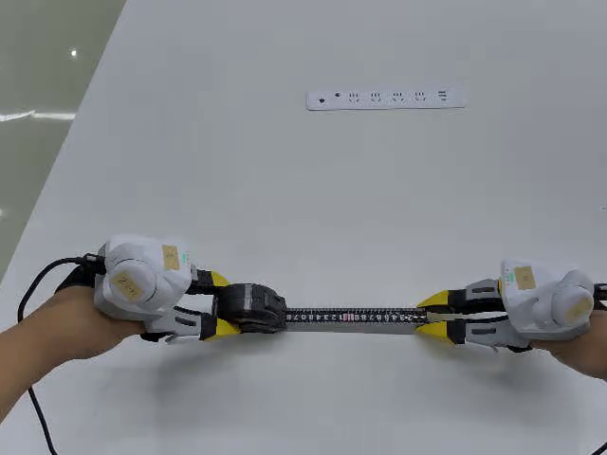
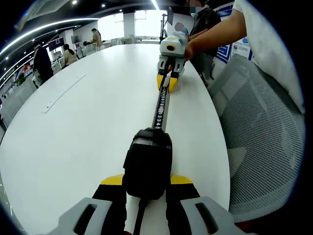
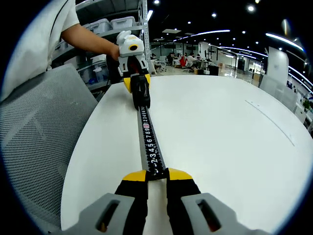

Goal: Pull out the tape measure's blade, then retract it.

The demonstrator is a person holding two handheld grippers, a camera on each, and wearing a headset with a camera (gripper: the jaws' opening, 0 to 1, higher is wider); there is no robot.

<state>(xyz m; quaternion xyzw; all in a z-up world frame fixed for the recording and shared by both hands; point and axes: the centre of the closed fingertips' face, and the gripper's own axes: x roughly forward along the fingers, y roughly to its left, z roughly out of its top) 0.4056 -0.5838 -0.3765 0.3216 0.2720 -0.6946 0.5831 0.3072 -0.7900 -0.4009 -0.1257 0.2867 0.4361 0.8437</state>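
White tabletop (image 1: 379,190) stretched across the head view, with a white power strip (image 1: 385,99) lying well beyond the work. The left gripper (image 1: 222,303) had its yellow-tipped jaws clamped around the black tape measure case (image 1: 254,307), which rested on the table near the front edge. Its blade (image 1: 356,316) ran out flat along the surface to the right gripper (image 1: 433,315), whose jaws were pinched nearly together on the blade's end. A grey mesh chair (image 3: 39,127) stood just beside the table.
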